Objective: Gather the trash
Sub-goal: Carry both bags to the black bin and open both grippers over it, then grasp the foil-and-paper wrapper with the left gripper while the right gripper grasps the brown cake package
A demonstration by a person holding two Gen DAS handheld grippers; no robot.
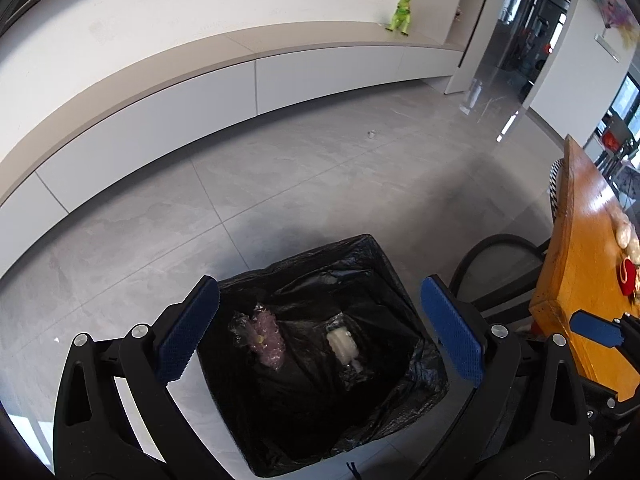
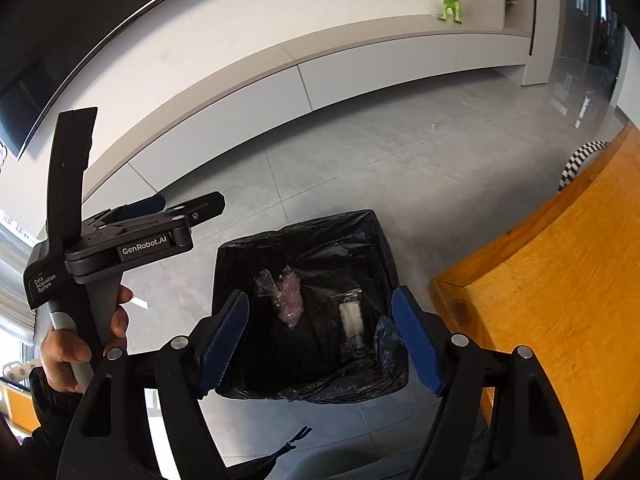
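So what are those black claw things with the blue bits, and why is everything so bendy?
Those claws are grabbers that a person holds, one in each hand. A tiny round-eyed camera on each looks along its fingers, which bends the picture. One picture comes from the left gripper, the other from the right gripper. In the right one you can see the person's hand holding the left grabber. Both grabbers are open and hold nothing. Below them on the floor is a bin with a black bag. Inside lie a pink crinkly wrapper and a white packet. Beside it stands a wooden table.
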